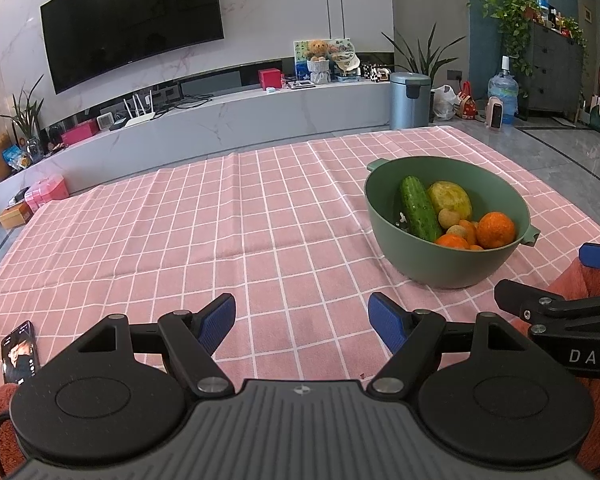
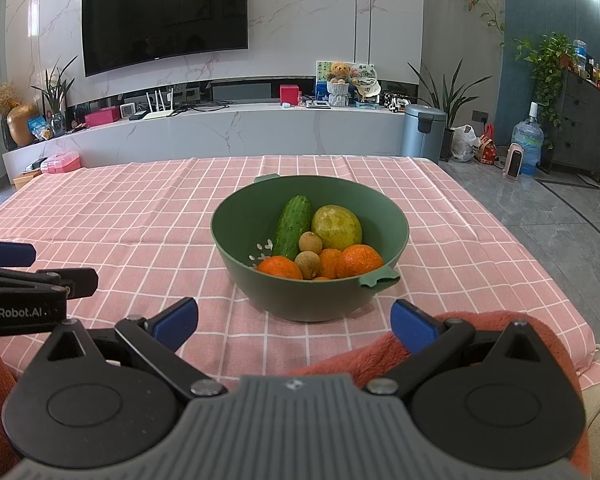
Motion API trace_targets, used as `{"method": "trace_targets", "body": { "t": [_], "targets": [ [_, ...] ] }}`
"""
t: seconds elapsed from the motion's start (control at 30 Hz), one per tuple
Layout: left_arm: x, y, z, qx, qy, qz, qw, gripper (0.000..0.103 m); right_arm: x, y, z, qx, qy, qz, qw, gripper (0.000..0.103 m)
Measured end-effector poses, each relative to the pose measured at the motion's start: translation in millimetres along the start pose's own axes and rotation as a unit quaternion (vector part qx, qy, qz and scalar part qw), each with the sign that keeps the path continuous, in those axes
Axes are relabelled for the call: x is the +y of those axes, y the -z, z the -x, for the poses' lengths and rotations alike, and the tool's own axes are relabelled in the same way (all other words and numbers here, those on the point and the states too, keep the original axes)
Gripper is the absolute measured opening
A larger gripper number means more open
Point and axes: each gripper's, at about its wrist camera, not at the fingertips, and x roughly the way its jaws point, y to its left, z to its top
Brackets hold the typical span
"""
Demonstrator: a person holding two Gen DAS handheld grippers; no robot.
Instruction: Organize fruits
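Only the left wrist view shows a black smartphone (image 1: pixel 20 352) on the pink checked tabletop (image 1: pixel 180 220); the round green plastic bowl (image 2: pixel 308 292) of fruit sits just ahead of the open, empty right gripper (image 2: pixel 294 320), forward-right of the open left gripper (image 1: pixel 302 322)

Fruits (image 2: pixel 332 222) in bowl (image 2: pixel 236 256) on tablecloth (image 2: pixel 132 224)

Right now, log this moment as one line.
left gripper open, empty | right gripper open, empty | green bowl holds cucumber, oranges | nothing grasped yet

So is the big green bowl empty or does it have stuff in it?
It has stuff in it. The round green plastic bowl holds a bumpy green cucumber, a yellow-green round fruit, oranges and small brown fruits.
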Motion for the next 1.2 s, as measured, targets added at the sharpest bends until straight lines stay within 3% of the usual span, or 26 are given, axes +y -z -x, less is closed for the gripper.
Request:
{"method": "trace_targets", "body": {
  "t": [1.2],
  "targets": [
    [1.6,-3.7,2.6,0.001,0.007,-0.001,1.0000,0.089,2.3,3.6,-2.9,0.009,0.002,0.002,1.000,0.098]
  ]
}}
